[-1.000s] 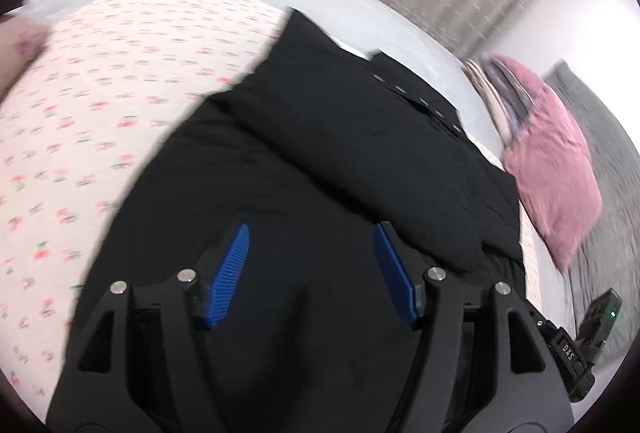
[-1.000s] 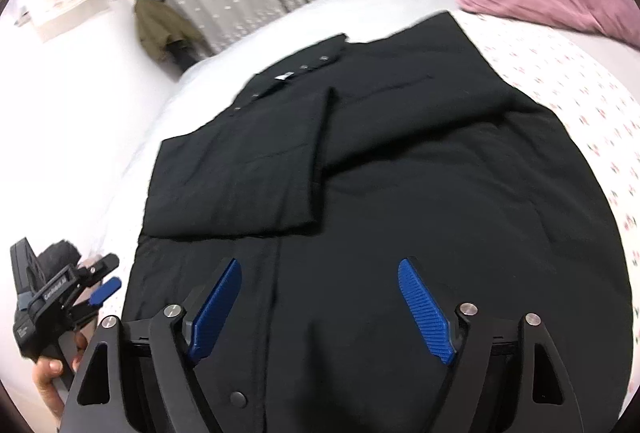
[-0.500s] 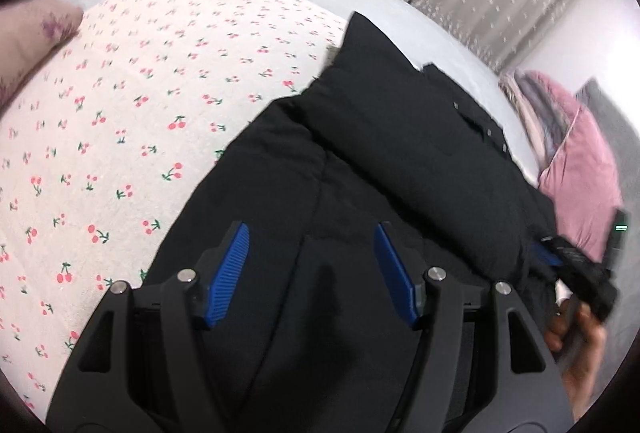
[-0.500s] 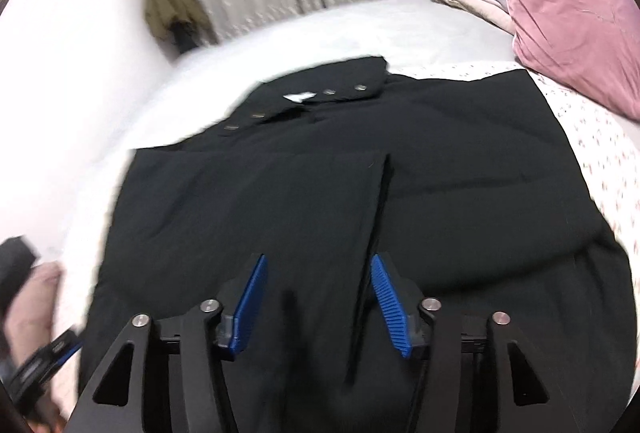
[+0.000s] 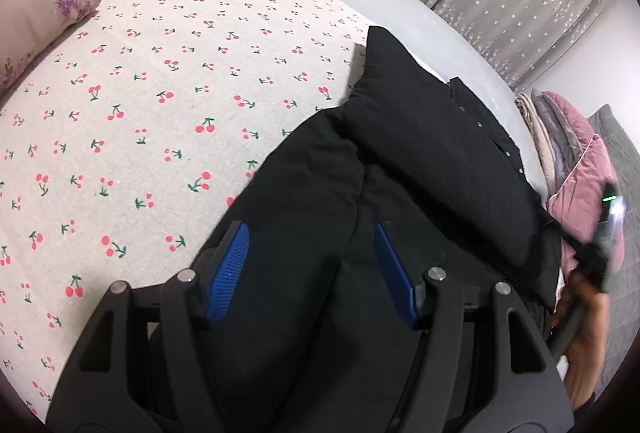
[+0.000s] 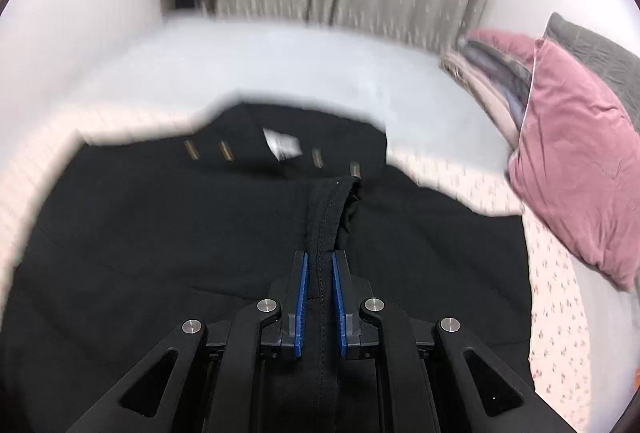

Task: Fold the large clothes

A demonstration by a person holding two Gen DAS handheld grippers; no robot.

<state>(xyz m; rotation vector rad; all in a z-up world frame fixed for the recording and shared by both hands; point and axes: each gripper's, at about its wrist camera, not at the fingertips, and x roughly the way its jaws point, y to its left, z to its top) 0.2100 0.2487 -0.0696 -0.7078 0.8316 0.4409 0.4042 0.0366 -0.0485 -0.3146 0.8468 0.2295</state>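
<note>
Thing: big black padded coat (image 6: 160,253) is laid flat on the cherry-print bed sheet (image 5: 140,113) | Right gripper (image 6: 319,297): squeezed tight on the coat's front edge, so it can be lifted | Left gripper (image 5: 312,269): held partly open over the coat, nothing gripped.

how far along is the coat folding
Done: one sleeve already lies folded across the black coat on the cherry-print sheet. In hand: the right gripper is shut on the coat's front edge; the left gripper hovers open over it. Left: folding the body.
</note>
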